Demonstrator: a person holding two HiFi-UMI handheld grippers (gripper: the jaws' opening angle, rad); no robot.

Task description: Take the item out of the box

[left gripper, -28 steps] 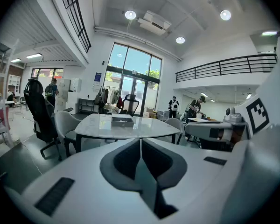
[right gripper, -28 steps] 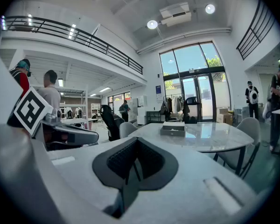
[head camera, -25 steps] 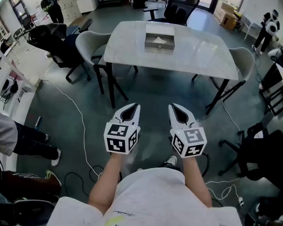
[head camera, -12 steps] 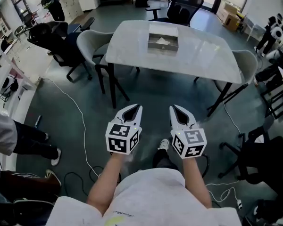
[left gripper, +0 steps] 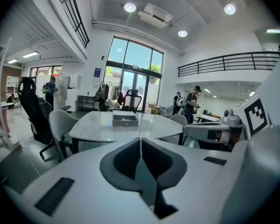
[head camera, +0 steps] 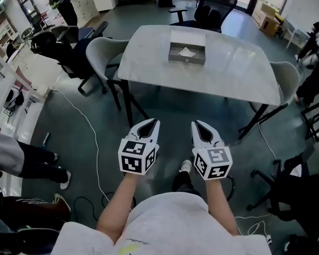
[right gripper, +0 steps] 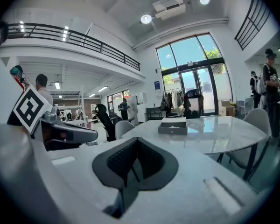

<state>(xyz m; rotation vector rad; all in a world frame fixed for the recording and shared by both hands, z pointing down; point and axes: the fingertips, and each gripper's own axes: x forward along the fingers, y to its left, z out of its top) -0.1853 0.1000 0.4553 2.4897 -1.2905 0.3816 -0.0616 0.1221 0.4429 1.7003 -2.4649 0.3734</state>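
The box sits on the table ahead of me, the item inside. My left gripper and right gripper hang side by side, short of it.

Grey open box, white item inside

A white, glossy bench with rounded corners is standing on dark legs on the grey-green floor. A shallow grey open-topped box is sitting directly on it, near the far edge and about midway along. The rest of the benchtop is reflecting the ceiling lights. A thin white cable is trailing across the floor to the bench's left.
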